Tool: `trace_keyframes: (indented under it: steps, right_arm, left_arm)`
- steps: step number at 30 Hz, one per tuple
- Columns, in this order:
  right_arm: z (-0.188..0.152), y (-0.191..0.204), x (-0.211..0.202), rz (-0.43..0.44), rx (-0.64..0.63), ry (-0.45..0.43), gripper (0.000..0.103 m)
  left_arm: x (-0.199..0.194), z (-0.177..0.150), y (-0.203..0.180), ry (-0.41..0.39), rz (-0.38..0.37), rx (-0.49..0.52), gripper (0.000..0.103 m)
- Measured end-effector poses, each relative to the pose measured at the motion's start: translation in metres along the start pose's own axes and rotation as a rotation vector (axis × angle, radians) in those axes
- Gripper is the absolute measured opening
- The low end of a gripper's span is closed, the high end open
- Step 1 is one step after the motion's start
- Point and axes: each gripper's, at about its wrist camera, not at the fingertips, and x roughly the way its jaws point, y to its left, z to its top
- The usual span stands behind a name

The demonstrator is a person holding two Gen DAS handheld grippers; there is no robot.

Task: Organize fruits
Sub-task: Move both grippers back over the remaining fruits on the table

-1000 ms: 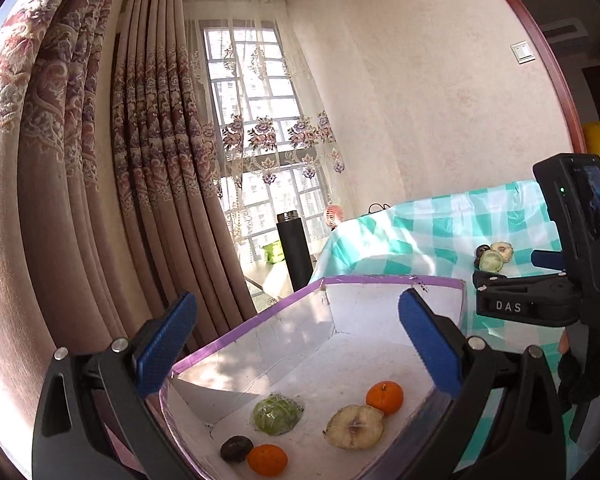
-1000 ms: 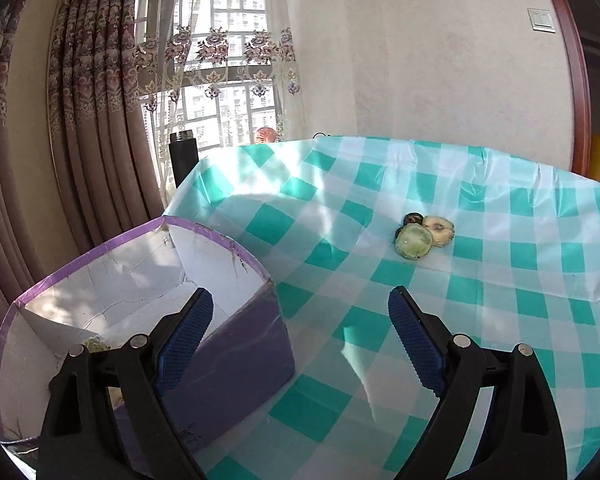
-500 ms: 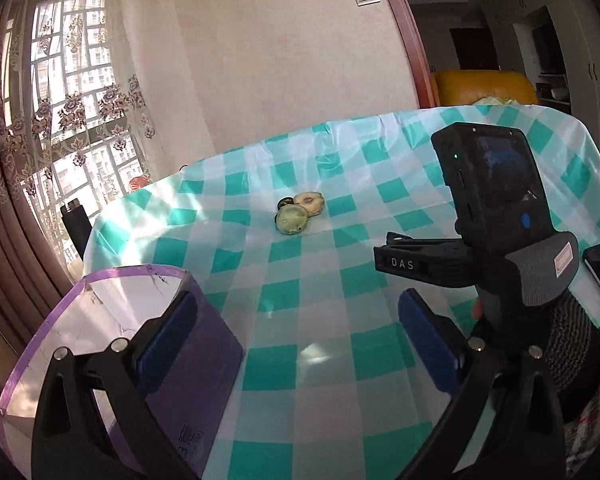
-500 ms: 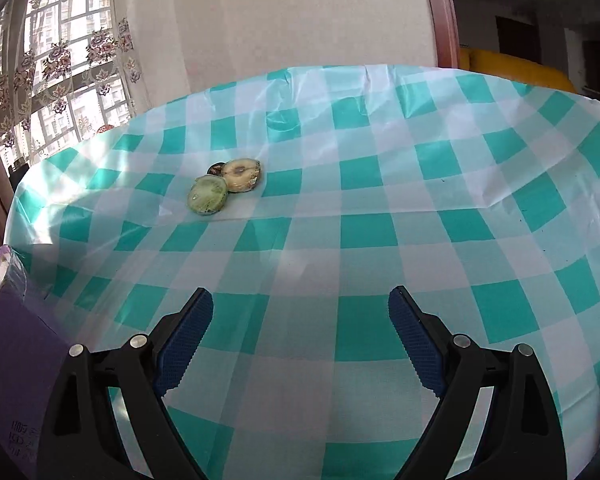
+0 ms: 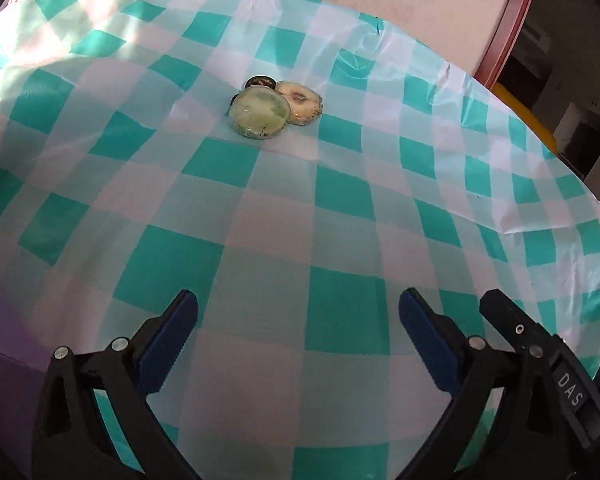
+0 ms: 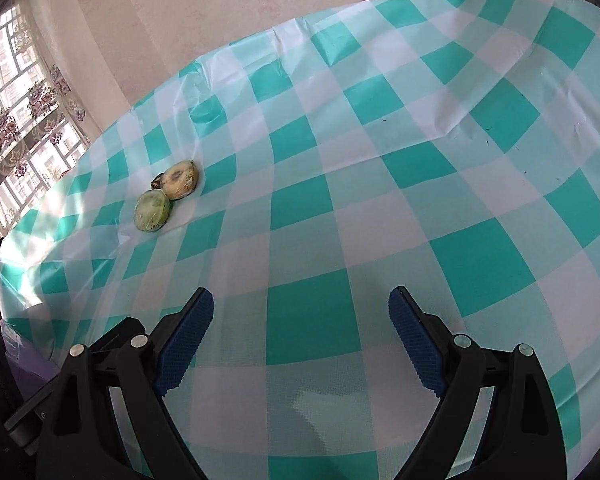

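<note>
Three fruits lie bunched on the checked tablecloth: a green round fruit, a yellowish cut fruit half touching it, and a small dark fruit behind them. In the right wrist view they show as the green fruit, the yellowish half and the dark one, mostly hidden. My left gripper is open and empty, well short of the fruits. My right gripper is open and empty, the fruits far to its upper left.
The table carries a teal-and-white checked cloth. A purple box side fills the left edge of the left wrist view. The right gripper's body sits at the lower right there. A wall and window stand behind the table.
Both grippers swung right, away from the purple box and window, and now face the table with the three fruits. The box with its fruits has left the views. Both stay open.
</note>
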Motion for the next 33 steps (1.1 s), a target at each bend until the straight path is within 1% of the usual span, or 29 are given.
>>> trace_keyframes:
  steps: [2,5,7,10,12,14,17,18,22,24,28,33]
  right_arm:
    - [0.000,0.002,0.001,0.000,-0.011,0.005,0.087]
    - [0.000,0.004,0.002,-0.010,-0.013,0.011,0.087]
    - [-0.001,0.006,0.002,-0.023,-0.020,0.012,0.087]
    - [0.001,0.015,0.005,-0.068,-0.063,0.020,0.087]
    - [0.005,0.026,0.012,-0.073,-0.111,0.021,0.087]
    - [0.014,0.041,0.026,-0.084,-0.170,0.023,0.087]
    - [0.030,0.063,0.056,-0.078,-0.244,0.045,0.087]
    - [0.036,0.069,0.067,-0.067,-0.262,0.053,0.087]
    - [0.064,0.086,0.103,-0.008,-0.300,0.072,0.083]
    - [0.077,0.093,0.120,-0.001,-0.314,0.088,0.082]
    - [0.092,0.116,0.152,-0.024,-0.420,0.120,0.081]
    - [0.099,0.152,0.182,-0.042,-0.585,0.141,0.080]
  left_arm:
    - [0.007,0.008,0.008,0.002,0.001,-0.034,0.101]
    - [0.010,0.020,0.012,-0.024,0.049,-0.022,0.101]
    - [0.013,0.027,0.016,-0.042,0.057,-0.023,0.101]
    - [0.013,0.034,0.022,-0.074,0.060,-0.047,0.101]
    - [0.012,0.036,0.027,-0.082,0.071,-0.073,0.101]
    - [0.011,0.036,0.033,-0.086,0.069,-0.110,0.101]
    - [0.007,0.033,0.043,-0.100,0.064,-0.159,0.101]
    - [0.006,0.033,0.043,-0.104,0.051,-0.156,0.101]
    - [0.002,0.031,0.037,-0.136,0.071,-0.137,0.101]
    - [0.004,0.031,0.036,-0.124,0.064,-0.135,0.101]
    - [0.003,0.031,0.035,-0.123,0.054,-0.130,0.101]
    - [-0.001,0.029,0.037,-0.140,0.048,-0.141,0.101]
